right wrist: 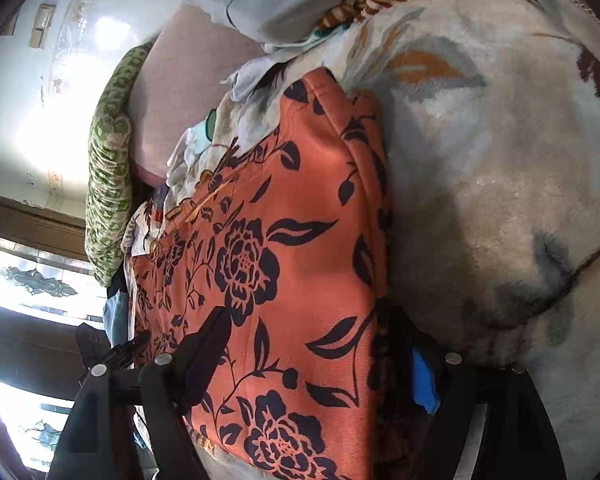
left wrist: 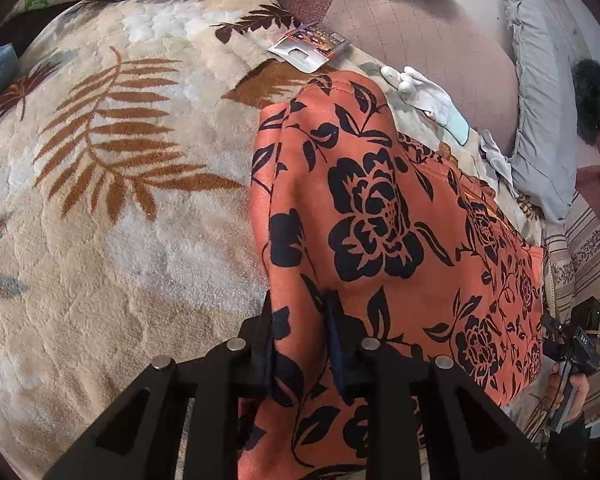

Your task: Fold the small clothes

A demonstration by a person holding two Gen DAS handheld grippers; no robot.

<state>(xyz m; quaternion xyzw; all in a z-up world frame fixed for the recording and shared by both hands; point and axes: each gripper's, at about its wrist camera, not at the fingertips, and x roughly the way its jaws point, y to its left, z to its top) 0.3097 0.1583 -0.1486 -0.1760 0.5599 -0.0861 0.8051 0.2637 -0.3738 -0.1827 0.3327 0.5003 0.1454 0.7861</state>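
So that I can fold it, I am clamping the left gripper (left wrist: 300, 334) jaws on the orange garment (left wrist: 372, 216) while the right gripper (right wrist: 316, 356) jaws are standing apart around its edge

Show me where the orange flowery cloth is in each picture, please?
Left wrist view: the orange flowery cloth fills the lower right, running from the left gripper, shut on it, up toward the middle.
Right wrist view: it fills the middle and bottom, between the open fingers of the right gripper.
Shared landmark: the fluffy leaf-print blanket under the cloth.
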